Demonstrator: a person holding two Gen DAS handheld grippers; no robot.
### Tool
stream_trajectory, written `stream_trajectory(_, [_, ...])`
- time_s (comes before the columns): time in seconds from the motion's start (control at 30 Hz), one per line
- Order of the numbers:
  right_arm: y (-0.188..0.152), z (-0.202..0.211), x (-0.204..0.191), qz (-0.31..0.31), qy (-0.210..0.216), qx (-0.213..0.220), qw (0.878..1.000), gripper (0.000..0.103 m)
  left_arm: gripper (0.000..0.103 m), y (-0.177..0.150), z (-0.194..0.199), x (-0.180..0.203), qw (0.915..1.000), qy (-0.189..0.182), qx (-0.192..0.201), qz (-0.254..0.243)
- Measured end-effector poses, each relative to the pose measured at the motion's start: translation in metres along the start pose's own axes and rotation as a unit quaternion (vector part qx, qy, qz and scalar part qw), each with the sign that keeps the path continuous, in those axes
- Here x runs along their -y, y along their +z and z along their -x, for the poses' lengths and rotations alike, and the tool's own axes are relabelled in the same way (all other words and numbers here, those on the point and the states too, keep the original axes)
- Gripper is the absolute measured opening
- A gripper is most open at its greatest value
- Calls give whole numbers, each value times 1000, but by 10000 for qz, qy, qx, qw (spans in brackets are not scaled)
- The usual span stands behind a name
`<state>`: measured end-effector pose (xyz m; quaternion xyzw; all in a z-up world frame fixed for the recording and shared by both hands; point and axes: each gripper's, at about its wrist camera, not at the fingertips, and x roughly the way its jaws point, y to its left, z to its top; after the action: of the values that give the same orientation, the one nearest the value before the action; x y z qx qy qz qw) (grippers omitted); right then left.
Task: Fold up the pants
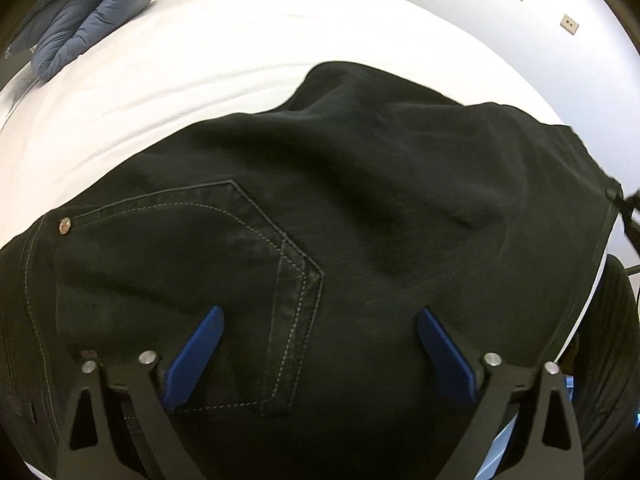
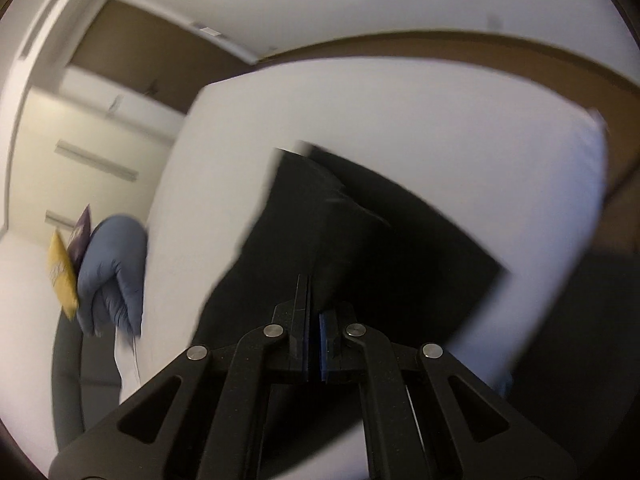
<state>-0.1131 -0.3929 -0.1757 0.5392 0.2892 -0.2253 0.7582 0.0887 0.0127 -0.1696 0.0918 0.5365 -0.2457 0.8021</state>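
Black pants (image 1: 340,208) lie on a white bed (image 1: 224,60), back pocket up. My left gripper (image 1: 320,320) is open, its blue pads (image 1: 200,356) spread just above the pocket area near the waistband. In the right wrist view the pants (image 2: 360,248) stretch away across the bed (image 2: 440,128), with one layer lifted. My right gripper (image 2: 314,312) is shut on a black edge of the pants. The view is blurred.
A folded blue quilt (image 1: 92,12) lies at the bed's far left; it also shows in the right wrist view (image 2: 116,272) beside a yellow packet (image 2: 62,276). A white wall (image 1: 500,12) stands past the bed. Brown floor (image 2: 480,44) surrounds the bed.
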Motion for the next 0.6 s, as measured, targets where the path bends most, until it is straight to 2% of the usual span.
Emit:
stream_trajectory(0.1, [3, 5, 25, -70, -52, 39, 10000, 2, 101, 4, -2, 5, 9999, 76, -76, 5])
stream_trajectory(0.23, [-1, 19, 14, 185, 78, 210, 9996, 2, 101, 5, -5, 8, 9998, 139, -111, 28])
stream_trajectory(0.33, [-8, 42, -48, 1362, 186, 539, 9890, 2, 101, 4, -7, 14, 9998, 154, -97, 16])
stream_trajectory(0.4, [-8, 50, -87, 2031, 390, 620, 9764, 2, 103, 5, -10, 16, 9998, 166, -101, 6])
stream_trajectory(0.47, [7, 52, -105, 2260, 538, 505, 9713, 2, 103, 3, -9, 20, 9997, 201, -102, 10])
stream_trajectory(0.6, [45, 26, -155, 2232, 821, -100, 9713, 2, 103, 7, -12, 26, 9997, 177, -118, 76])
